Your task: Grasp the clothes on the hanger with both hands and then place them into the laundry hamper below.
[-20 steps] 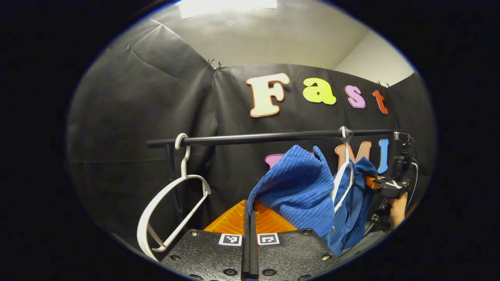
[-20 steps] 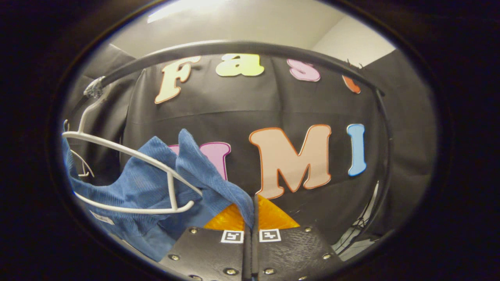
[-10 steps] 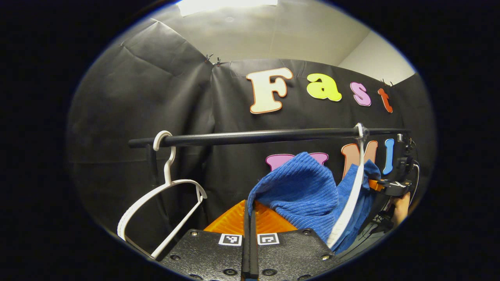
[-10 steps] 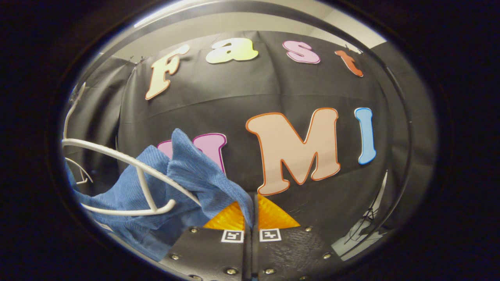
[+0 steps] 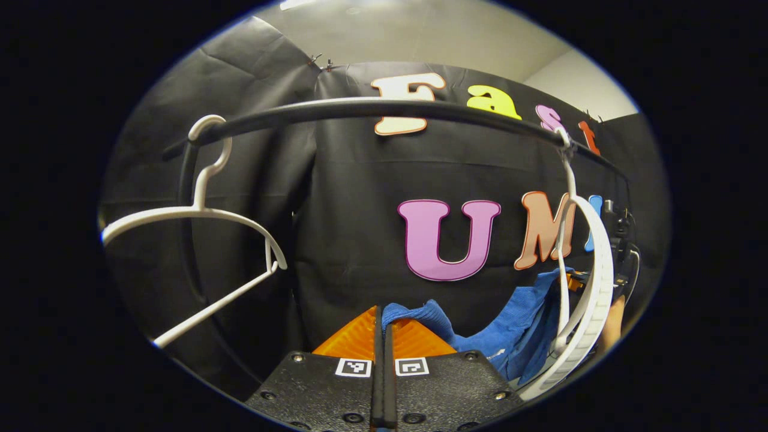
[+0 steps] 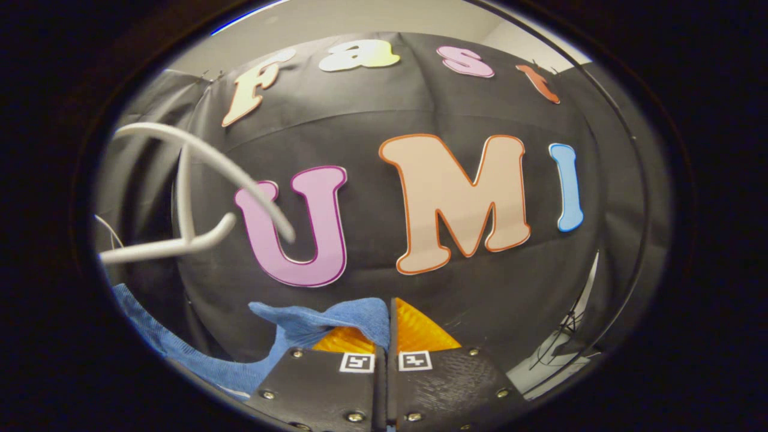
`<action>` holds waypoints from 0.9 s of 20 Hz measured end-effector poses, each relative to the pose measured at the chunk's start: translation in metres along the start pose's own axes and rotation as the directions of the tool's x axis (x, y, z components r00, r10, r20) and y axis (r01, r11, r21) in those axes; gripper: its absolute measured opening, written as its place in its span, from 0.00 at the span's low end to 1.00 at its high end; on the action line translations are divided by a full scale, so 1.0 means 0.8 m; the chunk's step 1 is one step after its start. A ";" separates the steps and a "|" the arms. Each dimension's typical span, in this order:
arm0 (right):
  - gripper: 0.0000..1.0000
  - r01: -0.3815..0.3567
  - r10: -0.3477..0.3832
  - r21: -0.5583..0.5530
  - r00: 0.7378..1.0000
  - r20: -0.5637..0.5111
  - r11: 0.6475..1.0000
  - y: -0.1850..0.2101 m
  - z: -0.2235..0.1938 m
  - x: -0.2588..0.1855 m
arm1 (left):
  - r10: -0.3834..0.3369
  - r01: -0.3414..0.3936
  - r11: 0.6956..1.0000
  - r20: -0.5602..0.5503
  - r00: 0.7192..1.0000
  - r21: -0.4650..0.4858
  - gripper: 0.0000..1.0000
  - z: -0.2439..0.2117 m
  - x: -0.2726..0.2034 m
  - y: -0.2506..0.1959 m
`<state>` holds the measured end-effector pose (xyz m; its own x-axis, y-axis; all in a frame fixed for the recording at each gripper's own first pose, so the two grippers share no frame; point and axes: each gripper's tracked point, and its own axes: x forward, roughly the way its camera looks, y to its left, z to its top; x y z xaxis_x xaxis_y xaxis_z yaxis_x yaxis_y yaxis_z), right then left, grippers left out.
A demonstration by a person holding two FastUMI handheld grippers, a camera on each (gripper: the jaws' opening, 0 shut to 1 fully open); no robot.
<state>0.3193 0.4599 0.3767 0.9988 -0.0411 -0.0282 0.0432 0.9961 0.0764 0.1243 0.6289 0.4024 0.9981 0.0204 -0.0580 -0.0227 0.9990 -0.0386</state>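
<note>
- Left claw (image 5: 382, 327) and right claw (image 6: 387, 318) each pinch the blue ribbed knit garment (image 5: 510, 336).
- Garment hangs clear below white plastic hanger (image 5: 591, 294); judged unhooked.
- Remaining: lowering into hamper.

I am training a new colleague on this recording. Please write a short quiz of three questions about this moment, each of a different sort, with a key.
1. True or false: the blue garment is draped over the white hanger at the right end of the black rail.
2. How many white hangers hang on the rail in the left gripper view? A) one B) two C) three
3. Fill in: the left gripper and the right gripper are each shut on the blue ____.

Key
1. False: the cloth hangs below, clear of the hanger's shoulders.
2. B: the second is the empty hanger at the left end.
3. garment
</note>
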 end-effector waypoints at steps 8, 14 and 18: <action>0.01 -0.013 0.013 -0.010 1.000 0.003 1.000 0.011 0.001 -0.073 | 0.029 -0.029 1.000 -0.003 1.000 -0.007 0.00 -0.018 -0.040 0.008; 0.01 -0.018 0.018 -0.035 1.000 -0.003 0.999 0.021 0.006 -0.139 | -0.007 0.007 1.000 0.002 1.000 0.010 0.00 -0.018 -0.086 -0.016; 0.01 -0.039 0.039 -0.045 0.999 0.011 0.998 0.042 0.015 -0.194 | -0.034 0.033 0.999 0.023 0.999 0.014 0.00 -0.010 -0.118 -0.040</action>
<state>0.1657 0.4987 0.3958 0.9999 -0.0026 -0.0146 0.0031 0.9995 0.0328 0.0303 0.5948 0.4015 0.9994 -0.0122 -0.0336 0.0113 0.9996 -0.0270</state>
